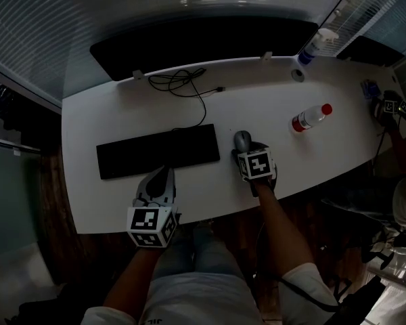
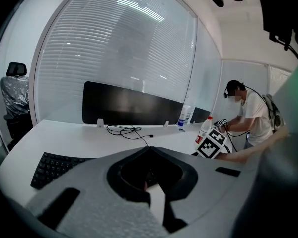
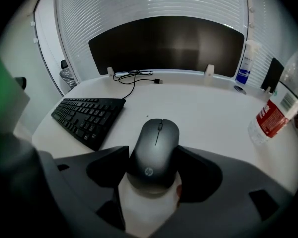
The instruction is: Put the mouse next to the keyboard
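A dark grey mouse point(image 1: 242, 140) point(image 3: 156, 148) lies on the white desk point(image 1: 271, 100), a little to the right of the black keyboard point(image 1: 159, 152) point(image 3: 87, 115). My right gripper point(image 1: 244, 149) point(image 3: 154, 156) has its jaws pressed against both sides of the mouse's rear half. My left gripper point(image 1: 158, 179) point(image 2: 149, 151) hovers over the desk's front edge below the keyboard point(image 2: 53, 167), its jaws together and nothing between them.
A red-capped water bottle point(image 1: 310, 117) point(image 3: 274, 112) lies to the right of the mouse. At the back are a wide dark monitor point(image 1: 203, 42), a loose black cable point(image 1: 183, 82) and a spray bottle point(image 1: 315, 45). Another person point(image 2: 249, 117) stands at the desk's right end.
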Available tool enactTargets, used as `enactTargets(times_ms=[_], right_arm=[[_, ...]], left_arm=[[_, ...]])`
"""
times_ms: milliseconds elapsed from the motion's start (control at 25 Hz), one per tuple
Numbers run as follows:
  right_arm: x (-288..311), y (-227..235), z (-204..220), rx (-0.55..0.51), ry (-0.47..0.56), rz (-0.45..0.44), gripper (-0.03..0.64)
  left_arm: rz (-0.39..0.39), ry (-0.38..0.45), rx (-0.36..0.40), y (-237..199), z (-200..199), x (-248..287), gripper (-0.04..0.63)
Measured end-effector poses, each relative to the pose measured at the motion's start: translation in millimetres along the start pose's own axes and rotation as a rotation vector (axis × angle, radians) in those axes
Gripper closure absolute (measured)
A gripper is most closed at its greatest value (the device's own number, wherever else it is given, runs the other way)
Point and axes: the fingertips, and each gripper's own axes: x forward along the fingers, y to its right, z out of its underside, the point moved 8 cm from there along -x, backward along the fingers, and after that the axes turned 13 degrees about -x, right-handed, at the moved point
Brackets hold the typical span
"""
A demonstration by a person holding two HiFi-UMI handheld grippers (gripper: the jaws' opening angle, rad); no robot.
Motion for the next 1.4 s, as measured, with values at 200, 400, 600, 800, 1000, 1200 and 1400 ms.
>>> enactTargets(times_ms=[200,400,600,800,1000,1200,1400], right_arm=[[0,-2,0,-0.004,0.000,0.007,0.311],[2,-3,2,-0.008,0.023,-0.009,0.310],[3,-3,4,-0.002,0.034,-0.008,0.307],[0,-3,4,0.002,0.034,-0.003,0.295],[-2,-5,4,0.007,0.038,-0.007,0.293],[-19,-4,0,0.028,0.055,0.013,0.293],[-54,-9,-17,0.051,0.135,0.034,0.296]], left_arm=[[0.000,0.002,-0.003,-1,-3,-1,0.591],[0.004,0.001,-0.004,-1,-3,-1,0.591],[0.003,0.000,-0.005,-1,-4,-1,0.591],[0.001,0.001,-0.006,-1,-3,-1,0.591],[0.007,-0.002,-0.008,0,-4,0,0.591],[0.005,0.008,-0.012,-3,-8,-5,0.591],[0.014,0.022,-0.015,4,-17,-8,0.591]])
